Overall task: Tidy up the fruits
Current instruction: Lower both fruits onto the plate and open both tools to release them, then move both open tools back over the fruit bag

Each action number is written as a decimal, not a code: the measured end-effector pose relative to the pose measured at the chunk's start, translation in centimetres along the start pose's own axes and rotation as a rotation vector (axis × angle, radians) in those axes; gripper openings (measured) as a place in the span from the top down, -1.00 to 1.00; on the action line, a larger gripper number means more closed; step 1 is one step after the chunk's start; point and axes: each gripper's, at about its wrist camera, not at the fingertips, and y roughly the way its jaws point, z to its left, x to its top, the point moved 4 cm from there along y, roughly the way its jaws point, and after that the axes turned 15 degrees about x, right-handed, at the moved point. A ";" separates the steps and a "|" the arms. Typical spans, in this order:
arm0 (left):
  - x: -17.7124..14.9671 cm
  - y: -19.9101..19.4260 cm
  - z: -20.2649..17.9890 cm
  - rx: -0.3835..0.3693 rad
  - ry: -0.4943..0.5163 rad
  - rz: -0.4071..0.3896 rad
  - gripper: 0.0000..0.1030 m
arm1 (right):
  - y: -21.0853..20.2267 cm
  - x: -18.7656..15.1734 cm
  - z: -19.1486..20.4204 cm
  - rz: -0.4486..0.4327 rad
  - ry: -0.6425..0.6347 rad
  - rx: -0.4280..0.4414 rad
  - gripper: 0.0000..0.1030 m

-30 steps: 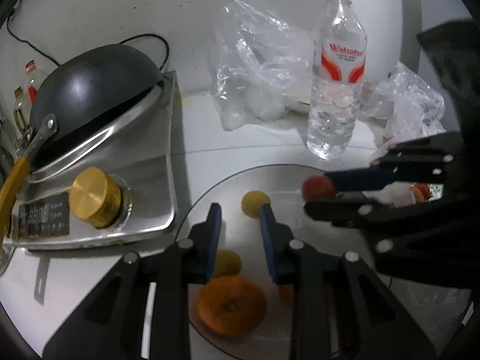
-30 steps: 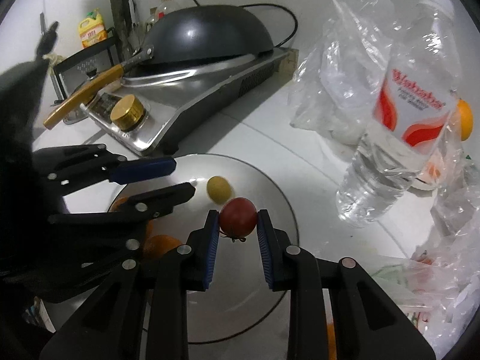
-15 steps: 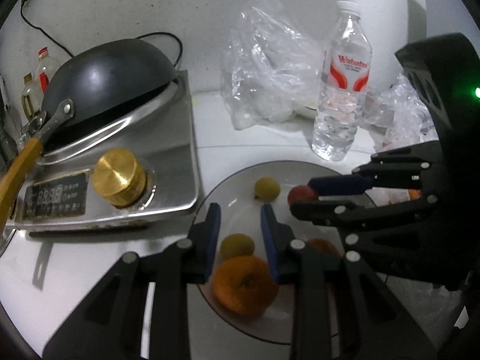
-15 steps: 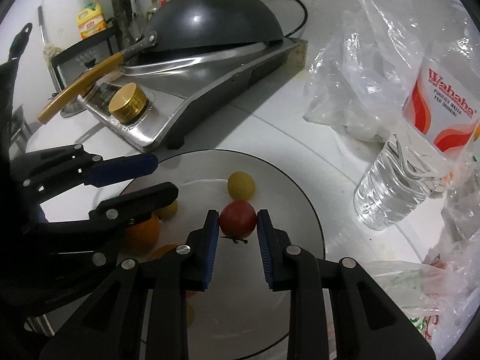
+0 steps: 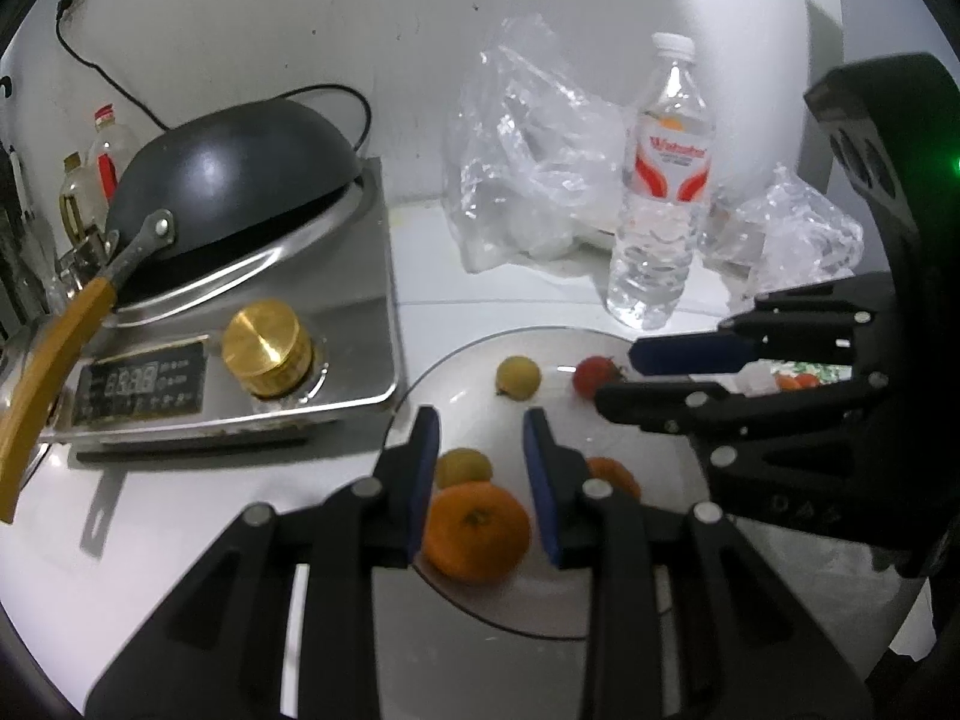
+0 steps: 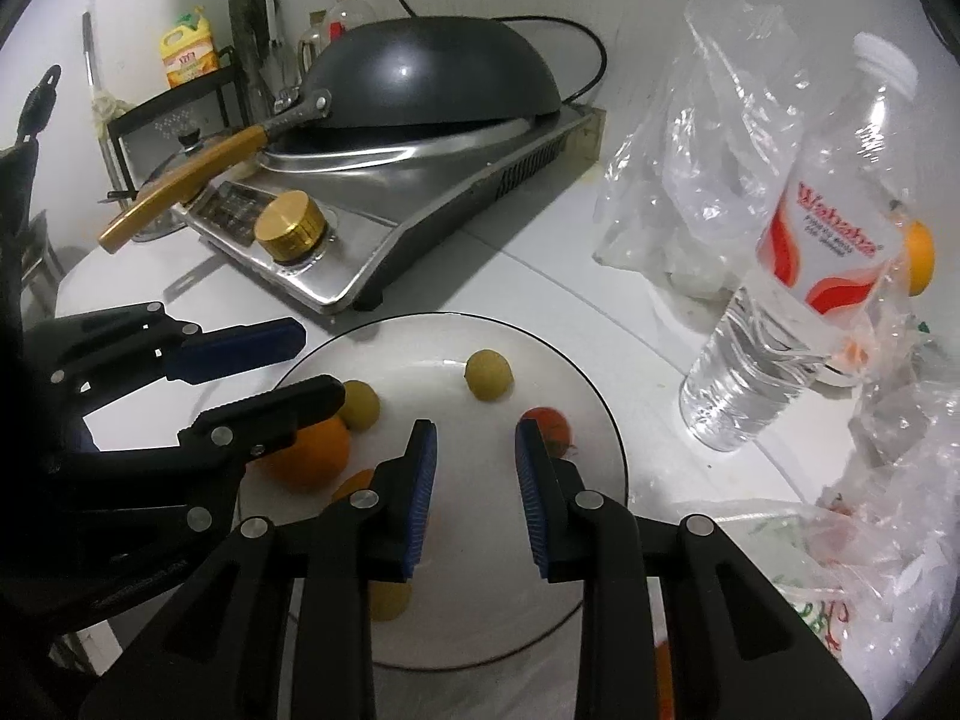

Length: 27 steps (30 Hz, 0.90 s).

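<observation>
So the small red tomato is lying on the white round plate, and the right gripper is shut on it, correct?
Not quite. The small red tomato does lie on the white round plate, but the right gripper is empty; the right wrist view shows the tomato beside its finger, not between them.

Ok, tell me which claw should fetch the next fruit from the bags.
Right. The right claw is empty, beside the bags, where an orange shows behind the bottle. The left claw hangs over the plate's stove side, farther from them.
</observation>
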 end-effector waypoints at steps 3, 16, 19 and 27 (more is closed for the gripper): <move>-0.1 -1.1 -0.1 0.004 0.004 -0.012 0.41 | -1.0 -0.2 0.5 -0.013 -0.003 -0.007 0.44; -0.4 -5.2 -1.1 0.014 0.011 -0.044 0.30 | -5.5 -1.8 1.7 -0.060 -0.002 -0.036 0.44; -0.6 -6.1 -1.3 0.016 0.002 -0.045 0.18 | -6.5 -2.2 2.0 -0.072 0.003 -0.037 0.44; -0.8 -8.3 -1.7 0.023 0.000 -0.067 -0.01 | -8.8 -3.1 2.6 -0.099 0.001 -0.049 0.44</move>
